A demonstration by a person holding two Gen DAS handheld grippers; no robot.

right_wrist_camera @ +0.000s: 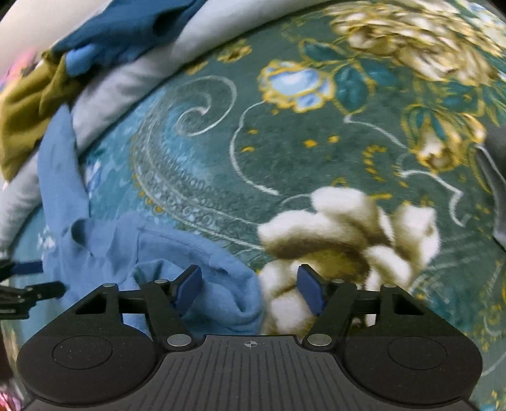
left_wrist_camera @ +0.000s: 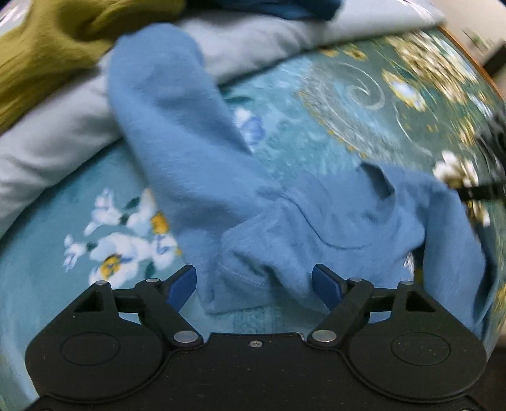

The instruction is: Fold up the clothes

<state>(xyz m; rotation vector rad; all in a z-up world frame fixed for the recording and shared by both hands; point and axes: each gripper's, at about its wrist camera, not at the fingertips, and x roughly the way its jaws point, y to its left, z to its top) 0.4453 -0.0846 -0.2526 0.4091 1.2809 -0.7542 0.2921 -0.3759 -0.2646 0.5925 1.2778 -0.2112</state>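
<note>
Black linkage plates of my two grippers fill the bottom of both wrist views, and beyond them spreads the biggest thing here, the teal floral blanket [right_wrist_camera: 284,151] with its gold scrolls and cream blossoms, which covers the whole work surface. Next in size is the pile of clothes along its far edge: a pale grey garment [left_wrist_camera: 50,142] lies lowest, with an olive-green one [left_wrist_camera: 41,53] bunched on top at the left and a dark blue one [right_wrist_camera: 126,28] further back. The light blue sweatshirt [left_wrist_camera: 316,221] I am meant to fold lies crumpled on the blanket just in front of my tools; its long sleeve [left_wrist_camera: 170,126] runs up and away until its cuff rests against the pale grey garment, while the bunched body and hem sit at my fingertips. My left gripper [left_wrist_camera: 254,286] stands wide open, its blue pads either side of a hem fold that lies between them without being pinched. My right gripper [right_wrist_camera: 249,289] is spread just as wide and grips nothing; the sweatshirt's rumpled edge reaches between its pads from the left, with a cream blossom of the blanket on the right
</note>
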